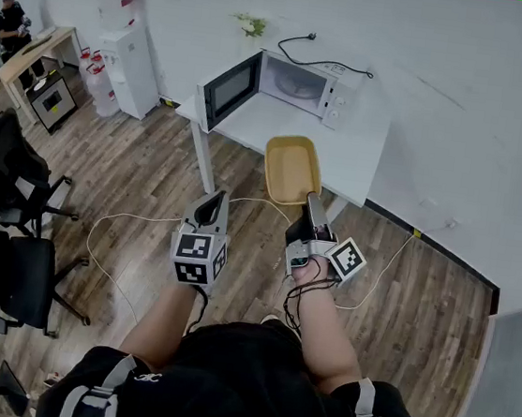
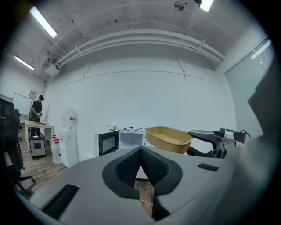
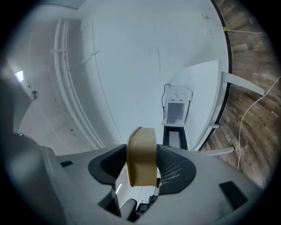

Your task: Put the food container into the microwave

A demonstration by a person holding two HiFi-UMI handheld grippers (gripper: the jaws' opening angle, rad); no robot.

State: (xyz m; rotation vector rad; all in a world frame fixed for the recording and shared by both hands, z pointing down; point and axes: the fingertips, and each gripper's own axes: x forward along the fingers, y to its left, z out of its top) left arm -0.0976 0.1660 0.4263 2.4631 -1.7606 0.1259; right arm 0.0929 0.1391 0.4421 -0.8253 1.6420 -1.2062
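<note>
The tan, shallow food container [image 1: 292,169] hangs in the air in front of the white table [image 1: 361,159], held by its near rim in my right gripper [image 1: 313,203], which is shut on it. The right gripper view shows the container [image 3: 142,157] edge-on between the jaws. The white microwave [image 1: 290,86] stands on the table with its door [image 1: 229,86] swung open to the left; its cavity faces me. My left gripper [image 1: 208,210] is lower left of the container, shut and empty; its pads [image 2: 151,166] meet in the left gripper view, where the container [image 2: 169,139] and microwave [image 2: 120,141] show beyond.
A black power cord [image 1: 323,52] trails behind the microwave. A white cable [image 1: 136,225] lies on the wooden floor. A water dispenser [image 1: 129,54] stands at the left wall, with black office chairs [image 1: 5,219] and a desk with a person [image 1: 11,16] further left.
</note>
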